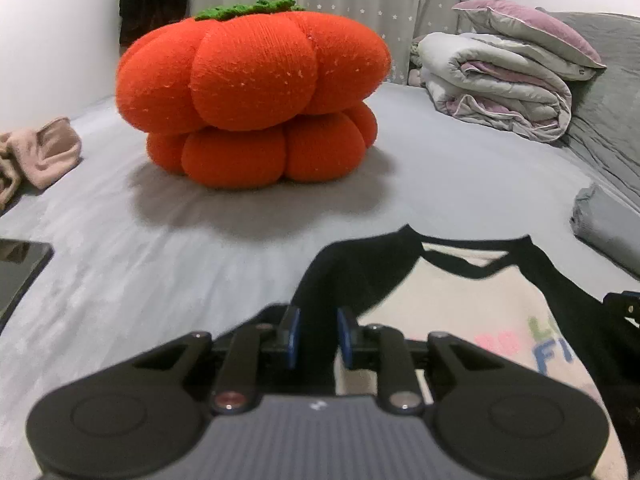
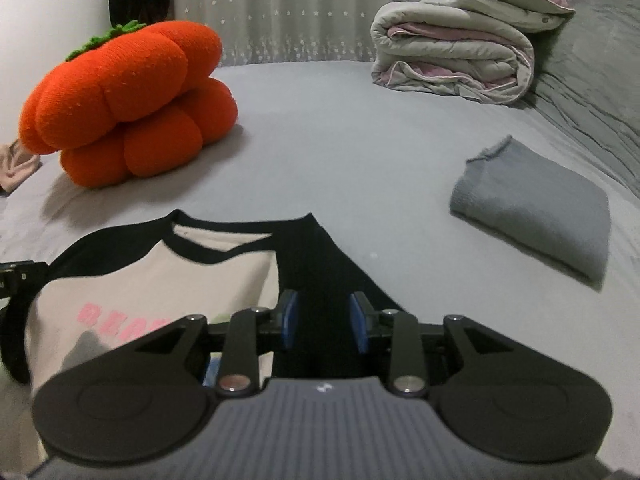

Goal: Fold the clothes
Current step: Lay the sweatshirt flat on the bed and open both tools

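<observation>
A cream T-shirt [image 1: 460,292] with black raglan sleeves, a black neckband and coloured lettering lies face up on the grey bed sheet [image 1: 160,240]. In the left wrist view my left gripper [image 1: 319,320] stands open over the shirt's black left sleeve [image 1: 340,272]; its blue pads sit either side of the cloth without pressing it. In the right wrist view the same shirt [image 2: 160,276] is at lower left. My right gripper [image 2: 324,312] stands open above the black right sleeve [image 2: 320,256], with nothing pinched.
A big orange pumpkin cushion [image 1: 248,92] sits beyond the shirt. A folded quilt and pillow [image 2: 452,52] lie at the back right. A folded grey garment [image 2: 536,216] is to the right, a pink garment [image 1: 40,152] and a dark screen [image 1: 20,268] to the left.
</observation>
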`<action>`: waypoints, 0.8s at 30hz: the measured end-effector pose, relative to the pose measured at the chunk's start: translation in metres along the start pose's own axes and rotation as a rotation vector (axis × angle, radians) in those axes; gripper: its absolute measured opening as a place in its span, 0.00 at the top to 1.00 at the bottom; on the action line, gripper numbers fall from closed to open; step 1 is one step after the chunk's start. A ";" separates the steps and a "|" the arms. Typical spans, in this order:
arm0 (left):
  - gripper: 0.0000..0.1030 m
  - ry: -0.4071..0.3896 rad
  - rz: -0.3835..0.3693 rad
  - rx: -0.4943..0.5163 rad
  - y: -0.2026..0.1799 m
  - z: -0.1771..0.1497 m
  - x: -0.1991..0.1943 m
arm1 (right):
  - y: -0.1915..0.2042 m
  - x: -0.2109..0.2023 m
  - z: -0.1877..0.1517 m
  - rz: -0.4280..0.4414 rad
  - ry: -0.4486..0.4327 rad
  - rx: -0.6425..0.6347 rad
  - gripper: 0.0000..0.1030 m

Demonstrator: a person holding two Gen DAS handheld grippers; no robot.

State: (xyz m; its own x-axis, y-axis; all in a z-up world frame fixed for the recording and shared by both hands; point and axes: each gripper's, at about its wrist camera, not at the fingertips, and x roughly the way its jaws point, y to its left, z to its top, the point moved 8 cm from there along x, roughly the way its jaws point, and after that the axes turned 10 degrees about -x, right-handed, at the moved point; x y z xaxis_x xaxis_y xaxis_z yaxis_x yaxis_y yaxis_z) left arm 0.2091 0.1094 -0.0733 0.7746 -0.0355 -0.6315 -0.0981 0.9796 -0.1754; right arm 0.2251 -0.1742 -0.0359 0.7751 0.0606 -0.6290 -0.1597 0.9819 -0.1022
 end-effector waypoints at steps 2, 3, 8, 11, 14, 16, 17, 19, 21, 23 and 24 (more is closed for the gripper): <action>0.79 -0.001 0.003 -0.001 0.000 -0.005 -0.011 | 0.001 -0.010 -0.006 0.002 -0.001 0.004 0.68; 0.79 -0.001 0.003 -0.001 0.000 -0.007 -0.017 | 0.001 -0.015 -0.009 0.003 -0.001 0.007 0.68; 0.79 0.000 0.000 -0.002 -0.003 -0.021 -0.044 | 0.003 -0.040 -0.024 0.007 -0.001 0.024 0.68; 0.79 0.002 -0.009 -0.002 -0.006 -0.029 -0.059 | 0.003 -0.055 -0.034 0.004 -0.002 0.032 0.68; 0.78 0.005 -0.019 0.001 -0.009 -0.038 -0.072 | 0.001 -0.069 -0.041 0.004 -0.007 0.050 0.68; 0.77 0.008 -0.026 0.002 -0.010 -0.044 -0.080 | -0.001 -0.078 -0.047 0.005 -0.009 0.062 0.68; 0.75 0.011 -0.031 0.003 -0.011 -0.047 -0.084 | -0.002 -0.082 -0.049 0.006 -0.009 0.068 0.68; 0.73 0.022 -0.046 -0.002 -0.011 -0.056 -0.090 | -0.003 -0.089 -0.057 0.012 -0.007 0.078 0.68; 0.72 0.038 -0.076 -0.011 -0.008 -0.068 -0.093 | -0.003 -0.095 -0.065 0.028 -0.005 0.088 0.67; 0.70 0.050 -0.106 -0.021 -0.004 -0.082 -0.094 | -0.002 -0.099 -0.076 0.057 -0.004 0.098 0.64; 0.69 0.050 -0.119 -0.025 0.000 -0.091 -0.092 | -0.002 -0.101 -0.081 0.071 -0.004 0.102 0.61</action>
State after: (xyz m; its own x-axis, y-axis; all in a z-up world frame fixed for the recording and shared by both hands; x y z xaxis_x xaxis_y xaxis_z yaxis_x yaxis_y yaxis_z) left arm 0.0810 0.0946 -0.0836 0.7494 -0.1614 -0.6421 -0.0239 0.9626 -0.2698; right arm 0.0977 -0.1966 -0.0342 0.7666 0.1308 -0.6287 -0.1509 0.9883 0.0215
